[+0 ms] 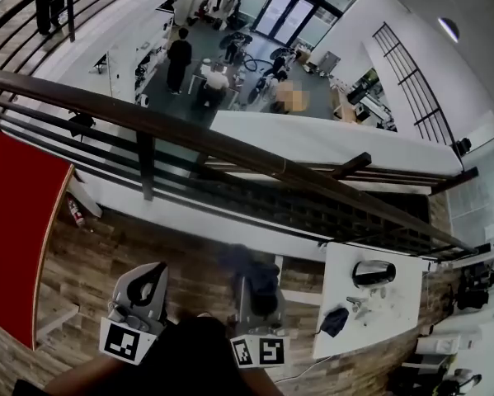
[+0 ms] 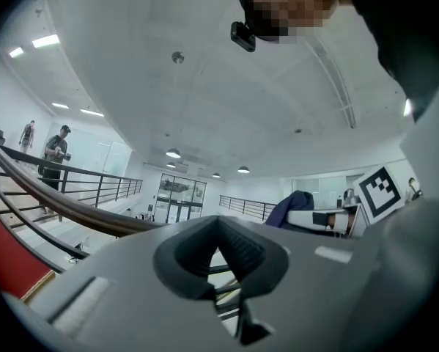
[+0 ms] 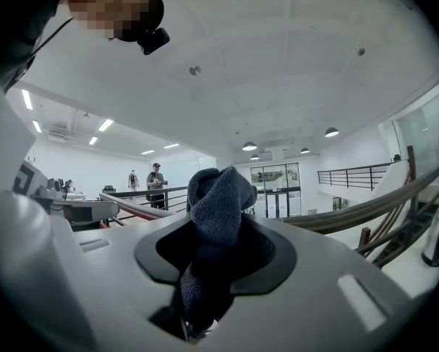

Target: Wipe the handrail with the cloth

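So, right gripper [image 3: 213, 273] pinches the cloth [image 3: 218, 196], left gripper [image 2: 220, 249] sits closed, empty. Reach toward 12 o'clock, press flat along the handrail [image 1: 230, 147].

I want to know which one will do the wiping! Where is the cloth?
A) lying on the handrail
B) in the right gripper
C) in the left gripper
B: in the right gripper view the cloth sits pinched between the jaws of the right gripper, while the left gripper has nothing between its jaws.
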